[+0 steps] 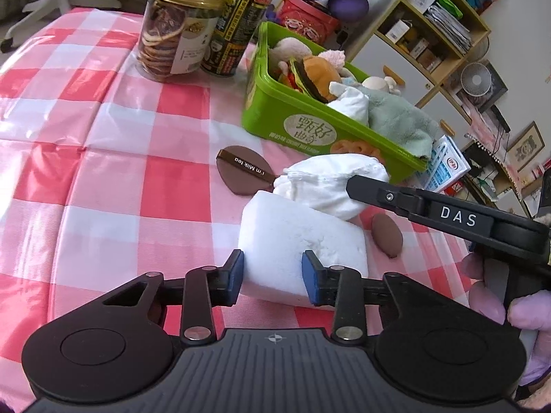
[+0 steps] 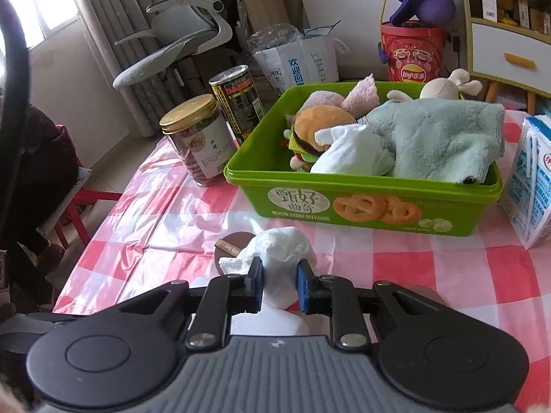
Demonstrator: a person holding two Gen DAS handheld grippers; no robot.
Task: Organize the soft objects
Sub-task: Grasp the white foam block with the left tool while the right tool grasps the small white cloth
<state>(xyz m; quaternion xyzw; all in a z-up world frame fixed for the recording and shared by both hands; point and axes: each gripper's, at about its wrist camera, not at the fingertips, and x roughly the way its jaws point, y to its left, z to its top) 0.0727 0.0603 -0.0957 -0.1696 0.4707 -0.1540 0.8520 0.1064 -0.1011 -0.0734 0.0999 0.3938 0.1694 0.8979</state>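
Spongy white block (image 1: 299, 241); crumpled white cloth (image 2: 282, 258).

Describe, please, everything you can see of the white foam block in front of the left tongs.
The white foam block is a thick, spongy-looking slab with rounded edges and a slightly pitted top. It lies flat on the checked tablecloth, between the blue pads of the left tongs, which appear to press its near end. A crumpled white cloth rests against its far side.

Ahead of my right gripper (image 2: 279, 287), open tablecloth (image 2: 396, 258) leads to the green box (image 2: 361, 203). Its front wall blocks a low path; a milk carton (image 2: 527, 186) stands right, a jar (image 2: 198, 137) and can (image 2: 237, 101) left.
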